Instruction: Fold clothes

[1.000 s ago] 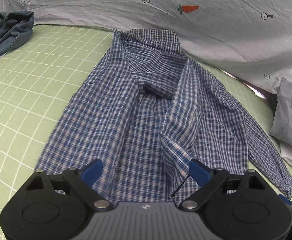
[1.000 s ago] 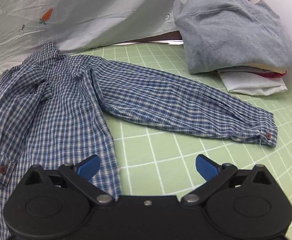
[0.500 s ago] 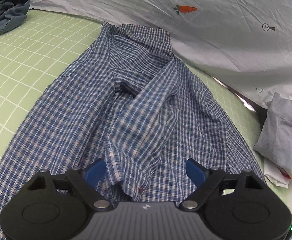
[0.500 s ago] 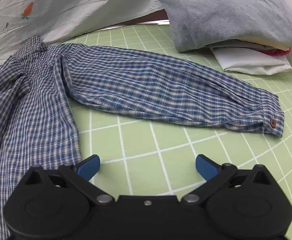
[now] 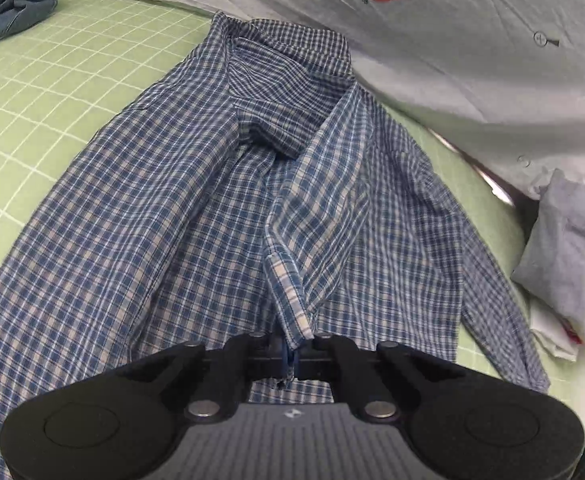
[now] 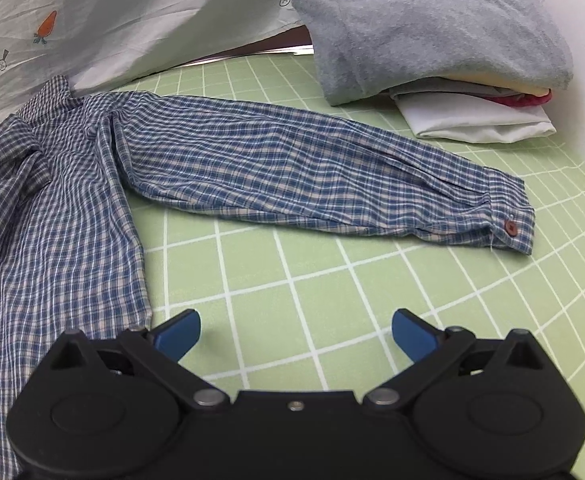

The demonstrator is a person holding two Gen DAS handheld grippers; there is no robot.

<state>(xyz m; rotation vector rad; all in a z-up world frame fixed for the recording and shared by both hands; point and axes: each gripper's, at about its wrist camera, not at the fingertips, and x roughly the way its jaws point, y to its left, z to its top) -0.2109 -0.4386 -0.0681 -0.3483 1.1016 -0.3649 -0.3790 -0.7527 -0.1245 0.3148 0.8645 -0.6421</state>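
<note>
Shirt (image 5: 220,208) cuff between left tongs (image 5: 292,360)

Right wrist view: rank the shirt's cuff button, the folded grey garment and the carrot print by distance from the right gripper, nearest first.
From the right gripper:
1. Cuff button, at the sleeve's end, ahead to the right.
2. Folded grey garment, topping the pile at the far right.
3. Carrot print, on the white sheet at the far left, beyond the shirt's collar.
</note>
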